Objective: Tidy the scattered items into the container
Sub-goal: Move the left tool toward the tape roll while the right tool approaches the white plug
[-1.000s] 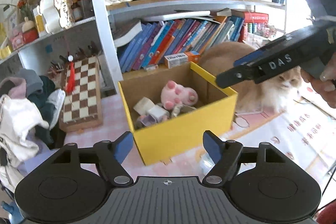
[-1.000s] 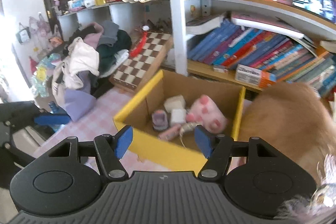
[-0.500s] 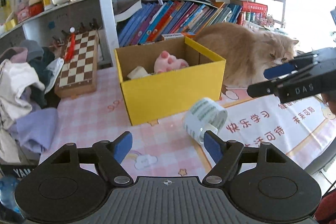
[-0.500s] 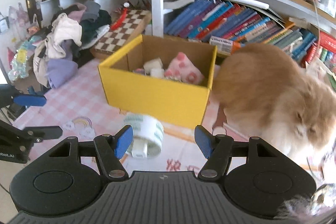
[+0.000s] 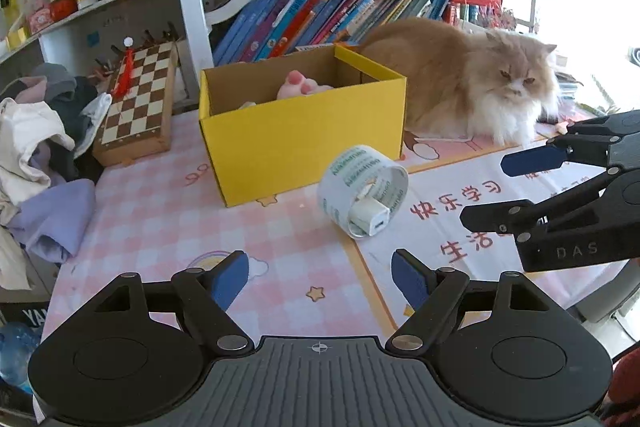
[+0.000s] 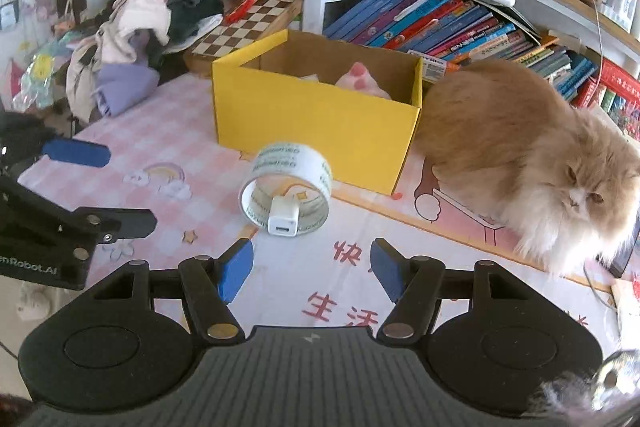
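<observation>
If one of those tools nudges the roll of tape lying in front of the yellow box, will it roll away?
Probably not far. The roll of tape seems to lie tilted on its side, not on its round edge, so it would likely slide. The white charger leaning against it may block it or get knocked off. It looks stiff and light, so a wide-open tool should lift it.

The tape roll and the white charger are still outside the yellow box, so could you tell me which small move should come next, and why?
Probably ease the open right gripper forward onto the white charger: it lies nearest, resting against the tape roll.
</observation>
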### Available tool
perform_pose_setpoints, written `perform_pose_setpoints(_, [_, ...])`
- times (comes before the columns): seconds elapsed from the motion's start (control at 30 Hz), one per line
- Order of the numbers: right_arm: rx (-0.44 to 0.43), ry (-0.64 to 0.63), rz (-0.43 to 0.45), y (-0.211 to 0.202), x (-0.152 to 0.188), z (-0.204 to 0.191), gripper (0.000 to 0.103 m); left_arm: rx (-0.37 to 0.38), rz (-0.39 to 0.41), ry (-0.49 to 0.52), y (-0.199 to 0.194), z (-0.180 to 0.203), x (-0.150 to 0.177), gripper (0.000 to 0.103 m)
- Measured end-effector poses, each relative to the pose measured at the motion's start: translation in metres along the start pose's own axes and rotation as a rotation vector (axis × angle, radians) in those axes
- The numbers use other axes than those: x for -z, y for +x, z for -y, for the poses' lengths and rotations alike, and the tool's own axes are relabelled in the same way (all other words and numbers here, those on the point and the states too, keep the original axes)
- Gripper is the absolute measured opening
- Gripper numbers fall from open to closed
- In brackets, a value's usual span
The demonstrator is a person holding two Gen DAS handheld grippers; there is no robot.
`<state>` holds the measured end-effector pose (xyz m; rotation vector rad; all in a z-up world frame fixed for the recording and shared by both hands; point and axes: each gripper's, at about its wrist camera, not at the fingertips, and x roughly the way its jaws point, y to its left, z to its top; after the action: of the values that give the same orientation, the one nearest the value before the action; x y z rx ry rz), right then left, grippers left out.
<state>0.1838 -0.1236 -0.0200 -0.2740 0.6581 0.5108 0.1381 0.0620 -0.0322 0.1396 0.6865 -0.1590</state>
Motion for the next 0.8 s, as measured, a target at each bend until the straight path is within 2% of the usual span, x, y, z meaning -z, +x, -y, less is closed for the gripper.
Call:
perform_pose_setpoints(0.2, [-0.008,0.029,-0.037,0.006,0.014,0.001,0.063,0.009,-0.022,0.014,0.008,0.011,0.008,0.081])
perform_pose_setpoints(0.33, [-0.012,0.053,-0.103,0.018,0.024,0.004,0.063,0.011,-0.054,0.020,0.018,0.016,0.012,0.081])
perform_pose_setpoints(0.63, [-0.021,0.064,-0.096,0.025,0.022,0.012,0.063,0.020,-0.037,0.028,0.031,0.019,-0.001,0.081])
perform_pose_setpoints(0.8, [-0.028,0.065,-0.093,0.030,0.019,0.018,0.059,0.018,-0.029,0.049,0.045,0.021,-0.012,0.079])
